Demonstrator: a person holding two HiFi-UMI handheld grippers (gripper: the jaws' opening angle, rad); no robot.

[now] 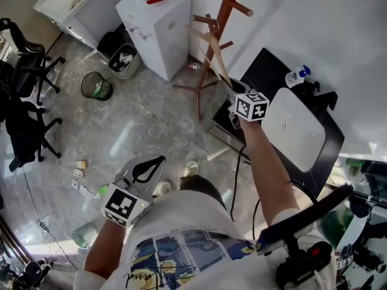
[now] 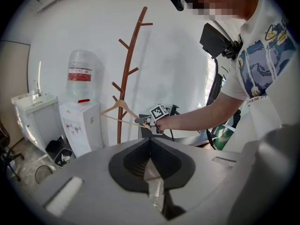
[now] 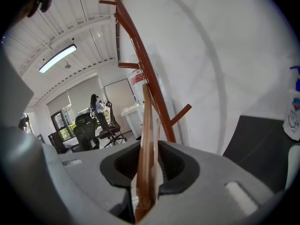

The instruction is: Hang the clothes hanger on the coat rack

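Observation:
The brown wooden coat rack (image 1: pixel 225 11) (image 2: pixel 126 74) (image 3: pixel 140 55) stands by the white wall. A pale wooden hanger (image 1: pixel 213 48) (image 2: pixel 123 108) (image 3: pixel 147 139) hangs slanted at one of its lower pegs, hook up against the peg. My right gripper (image 1: pixel 231 97) (image 2: pixel 143 122) (image 3: pixel 151 150) is at the hanger's lower end. The wood lies between its jaws with a slim gap beside it, so the jaws stand open around it. My left gripper (image 1: pixel 155 162) (image 2: pixel 150 146) hangs low by the person's body, far from the rack, shut and empty.
A white water dispenser (image 1: pixel 154 26) and two waste bins (image 1: pixel 97 85) stand left of the rack. A black table (image 1: pixel 266 71) with a white device (image 1: pixel 296 128) and a spray bottle (image 1: pixel 297 75) is on the right. Office chairs (image 1: pixel 24 53) line the far left.

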